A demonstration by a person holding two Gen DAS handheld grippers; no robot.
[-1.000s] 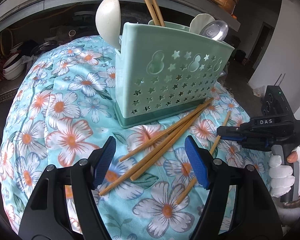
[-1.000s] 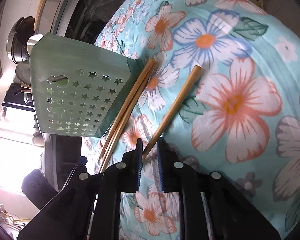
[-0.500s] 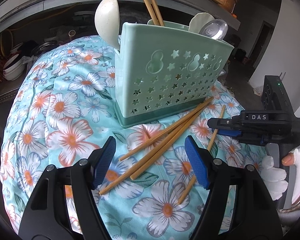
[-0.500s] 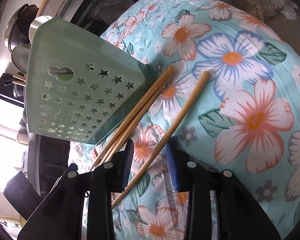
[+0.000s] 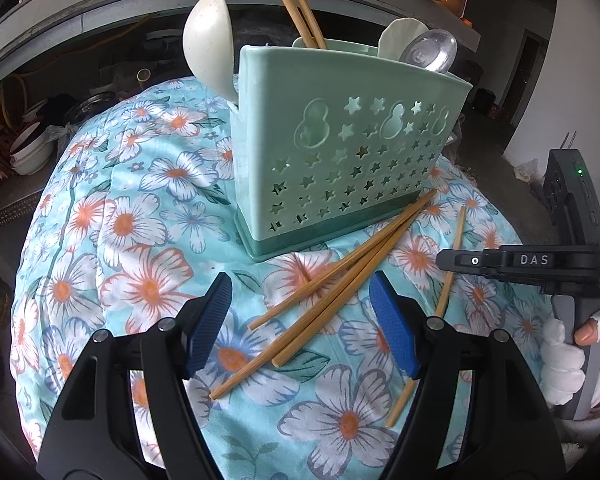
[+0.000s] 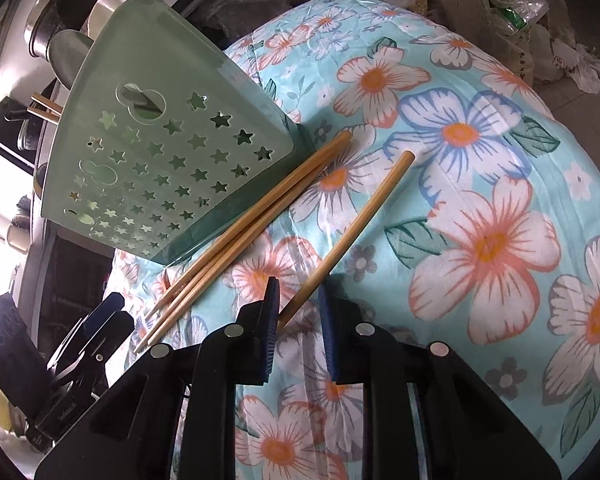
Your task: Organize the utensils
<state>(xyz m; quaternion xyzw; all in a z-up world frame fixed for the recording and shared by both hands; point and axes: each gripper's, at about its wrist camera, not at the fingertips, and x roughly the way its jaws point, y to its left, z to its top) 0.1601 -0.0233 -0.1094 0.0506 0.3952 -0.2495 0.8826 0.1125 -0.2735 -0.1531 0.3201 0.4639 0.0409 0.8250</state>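
the lone chopstick [image 6: 352,236], lying on the floral cloth [image 6: 500,160] beside 3 others [image 6: 244,224] near the green holder [image 6: 160,152], is straddled by the open right gripper [image 6: 298,320], so it could be rolled aside on closing, the left gripper [image 5: 300,328] being open and empty.

Rounded surface covered by a turquoise floral cloth [image 5: 140,240], white and orange flowers all over. Directly on it: a mint-green utensil holder [image 5: 340,168] standing upright toward the back; three wooden chopsticks [image 5: 332,284] bunched together, far ends against the holder's base, near ends fanned apart; one single chopstick [image 5: 452,248] lying separately just to the right, also seen on the cloth in the right wrist view [image 6: 352,232].
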